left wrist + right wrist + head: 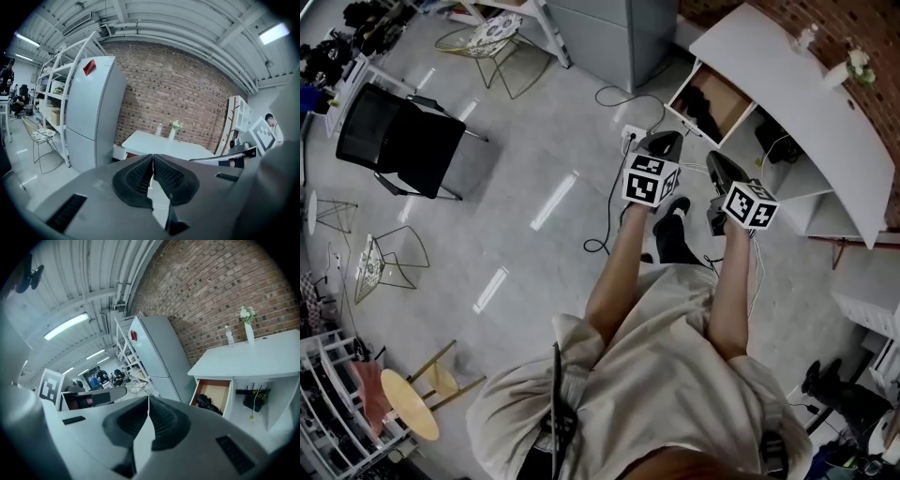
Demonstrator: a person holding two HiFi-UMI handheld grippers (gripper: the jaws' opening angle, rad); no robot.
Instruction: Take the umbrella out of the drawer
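Head view: my left gripper (pixel 667 139) and right gripper (pixel 719 159) side by side, well short of the open drawer (pixel 733 111) at 1 o'clock; dark umbrella (pixel 703 101) lies inside | Left gripper view: jaws pressed together, nothing between; white desk (pixel 164 146) at 12 o'clock | Right gripper view: jaws together, empty; umbrella in the drawer at 3 o'clock.

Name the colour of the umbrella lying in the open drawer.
Black; the umbrella shows best in the right gripper view, against the tan inside of the drawer.
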